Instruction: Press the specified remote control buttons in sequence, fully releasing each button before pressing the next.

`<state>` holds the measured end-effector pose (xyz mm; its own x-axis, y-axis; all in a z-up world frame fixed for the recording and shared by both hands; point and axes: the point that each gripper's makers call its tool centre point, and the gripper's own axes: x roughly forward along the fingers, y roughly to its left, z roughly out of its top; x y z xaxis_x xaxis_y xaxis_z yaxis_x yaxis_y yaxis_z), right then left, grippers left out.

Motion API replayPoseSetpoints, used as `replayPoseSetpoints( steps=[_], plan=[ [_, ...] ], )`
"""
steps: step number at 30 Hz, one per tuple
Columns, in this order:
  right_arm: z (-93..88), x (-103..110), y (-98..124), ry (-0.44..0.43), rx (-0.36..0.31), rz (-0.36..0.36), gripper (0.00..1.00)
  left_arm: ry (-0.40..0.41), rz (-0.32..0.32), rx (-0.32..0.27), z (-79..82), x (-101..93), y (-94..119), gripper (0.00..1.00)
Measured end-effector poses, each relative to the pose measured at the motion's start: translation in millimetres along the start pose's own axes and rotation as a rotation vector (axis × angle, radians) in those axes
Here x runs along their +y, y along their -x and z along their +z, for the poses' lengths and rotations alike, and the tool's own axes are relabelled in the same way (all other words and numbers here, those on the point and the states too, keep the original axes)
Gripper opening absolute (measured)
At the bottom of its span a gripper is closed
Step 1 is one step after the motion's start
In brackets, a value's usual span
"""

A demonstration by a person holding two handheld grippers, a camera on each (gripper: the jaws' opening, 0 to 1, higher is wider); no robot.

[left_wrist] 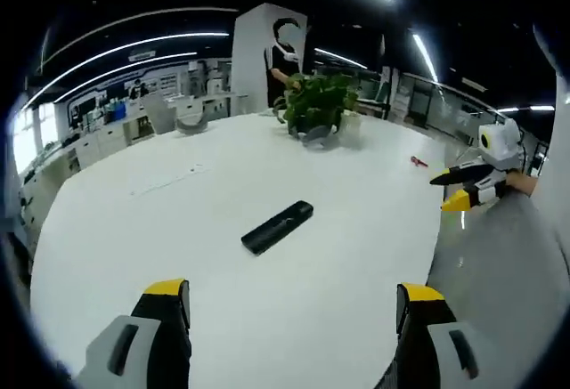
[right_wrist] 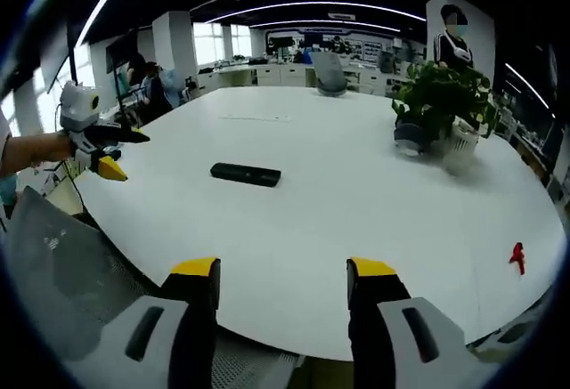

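Big white office table (left_wrist: 223, 184) with the black remote (left_wrist: 277, 226) lying flat mid-table, long axis slanting across both views, and honestly both grippers, left (left_wrist: 294, 304) and right (right_wrist: 280, 282), hang wide open and empty, well short of it, neither obviously nearer.

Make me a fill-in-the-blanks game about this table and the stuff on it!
1. The remote control lying on the table is ____ in colour.
2. The tips of the left gripper are coloured ____.
3. The leafy plant stands in a ____.
4. The small thing near the table edge is ____ in colour.

Missing words: black; yellow; pot; red
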<state>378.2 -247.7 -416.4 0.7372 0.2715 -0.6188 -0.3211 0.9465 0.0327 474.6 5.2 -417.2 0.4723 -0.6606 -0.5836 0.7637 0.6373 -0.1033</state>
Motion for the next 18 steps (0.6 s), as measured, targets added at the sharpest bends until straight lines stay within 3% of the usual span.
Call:
replayPoseSetpoints(
  steps=[4, 10, 11, 13, 14, 15, 16, 18],
  plan=[
    [-1.9, 0.1, -0.2, 0.005, 0.011, 0.002, 0.57, 0.003, -0.045, 0.022, 3.5, 14.3, -32.2, 1.00],
    [-6.1, 2.3, -1.8, 0.005, 0.036, 0.020, 0.54, -0.147, -0.142, 0.145, -5.3, 22.5, -76.9, 1.00],
    [-6.9, 2.6, -2.2, 0.010, 0.042, 0.022, 0.54, -0.158, -0.156, 0.148, -4.1, 23.8, -82.8, 0.97],
    [-7.7, 2.7, -2.4, 0.010, 0.047, 0.024, 0.53, -0.179, -0.183, 0.154, 0.8, 30.2, -91.6, 0.66],
    [-8.1, 1.5, -2.3, 0.007, 0.048, 0.020, 0.53, -0.197, -0.189, 0.144, 5.5, 33.9, -98.5, 0.63],
    [-8.1, 0.5, -2.3, 0.001, 0.047, 0.016, 0.53, -0.193, -0.192, 0.131, 9.3, 35.9, -103.2, 0.67],
    [-8.7, -0.6, -2.2, -0.009, 0.048, 0.014, 0.53, -0.138, -0.246, 0.132, 11.8, 31.3, -109.6, 0.72],
    [-10.5, -2.3, -2.5, -0.013, 0.057, 0.009, 0.53, -0.134, -0.257, 0.155, 11.1, 36.0, -117.9, 0.72]
  ],
)
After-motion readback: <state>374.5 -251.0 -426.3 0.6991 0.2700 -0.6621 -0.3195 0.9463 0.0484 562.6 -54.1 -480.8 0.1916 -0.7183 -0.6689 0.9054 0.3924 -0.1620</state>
